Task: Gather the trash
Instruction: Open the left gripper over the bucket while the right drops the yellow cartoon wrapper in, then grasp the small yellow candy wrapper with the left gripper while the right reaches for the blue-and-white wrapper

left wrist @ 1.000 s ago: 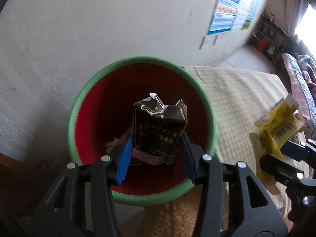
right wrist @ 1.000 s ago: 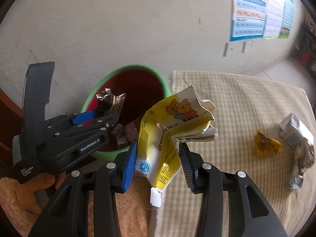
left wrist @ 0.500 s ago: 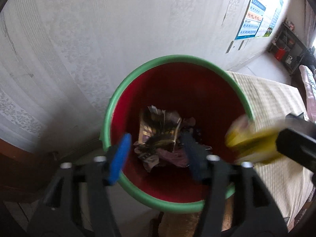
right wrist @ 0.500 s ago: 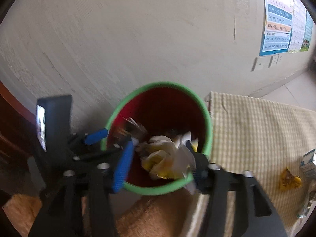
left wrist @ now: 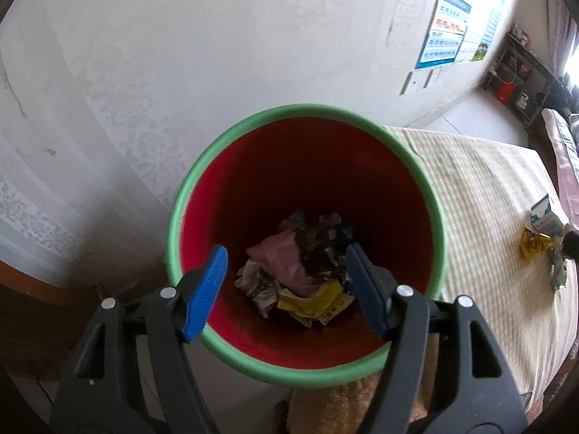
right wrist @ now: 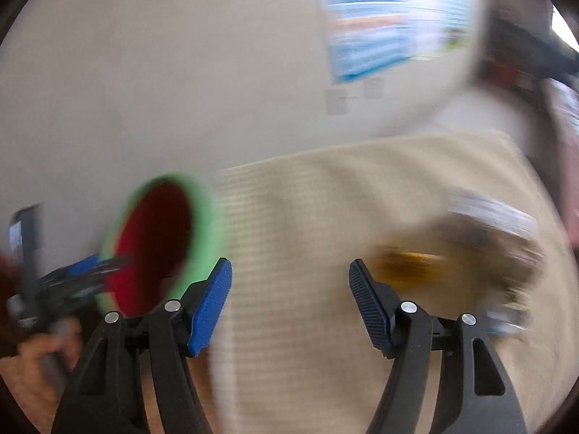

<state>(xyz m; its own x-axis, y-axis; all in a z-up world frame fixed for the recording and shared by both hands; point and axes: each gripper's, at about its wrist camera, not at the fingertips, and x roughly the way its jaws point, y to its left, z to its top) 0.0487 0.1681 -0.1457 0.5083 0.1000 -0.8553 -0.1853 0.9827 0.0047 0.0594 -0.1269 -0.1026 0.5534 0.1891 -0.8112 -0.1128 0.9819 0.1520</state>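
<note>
The trash (left wrist: 300, 275) lies at the bottom of a round bin (left wrist: 438, 224). It is a heap of crumpled paper and wrappers: one pink piece, one yellow piece (left wrist: 315, 302), some dark shiny bits and some grey printed paper. The bin is smooth red inside with a thick green rim.

The left claw (left wrist: 286, 291) hangs over the bin mouth. Its two ribbed blue pads are apart with nothing between them.

Beside the bin is a counter (left wrist: 488, 195) with a soft checked cloth. Two more bits of trash lie far along it: one crinkled yellow wrapper (left wrist: 533, 246) and one small blue-and-white carton (left wrist: 544, 218), close together.

The right claw (right wrist: 289, 302) is over the cloth, its pads opening wider, nothing between them. That view is blurred. A hand (right wrist: 39, 365) holds the other tool.
</note>
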